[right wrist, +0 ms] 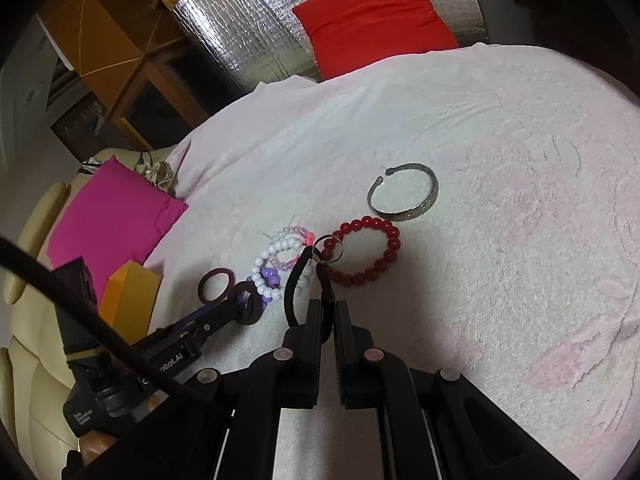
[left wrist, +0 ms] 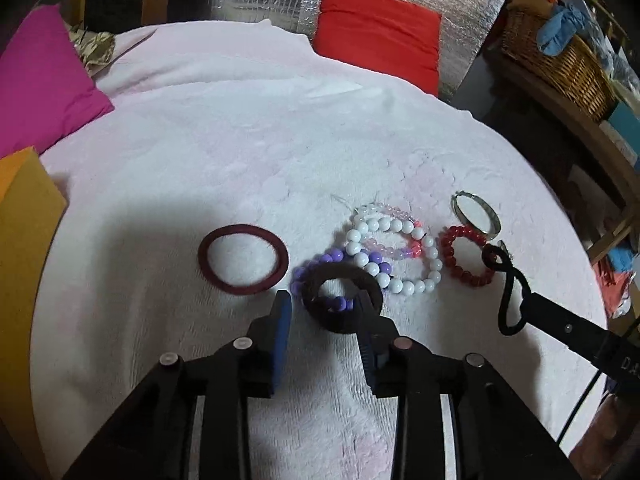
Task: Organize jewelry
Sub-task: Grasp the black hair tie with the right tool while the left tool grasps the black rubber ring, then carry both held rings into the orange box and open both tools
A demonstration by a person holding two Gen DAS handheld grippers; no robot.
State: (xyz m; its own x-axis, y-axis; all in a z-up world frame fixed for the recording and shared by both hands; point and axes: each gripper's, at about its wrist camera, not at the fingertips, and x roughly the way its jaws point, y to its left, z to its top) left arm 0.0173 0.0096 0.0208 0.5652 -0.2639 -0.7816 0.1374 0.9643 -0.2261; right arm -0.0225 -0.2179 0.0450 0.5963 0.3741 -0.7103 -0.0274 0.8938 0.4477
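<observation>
Left gripper jaws parted — right gripper clamped.

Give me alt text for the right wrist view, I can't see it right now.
The right gripper is shut on a thin black hair tie above a pale pink blanket. Ahead lie a red bead bracelet, a silver cuff and a heap of white, pink and purple bead bracelets; the left gripper reaches in from the left.

On my left gripper's black plastic body I read only part of a white brand, "obot.AI"; its small lower label is too blurred.
</observation>
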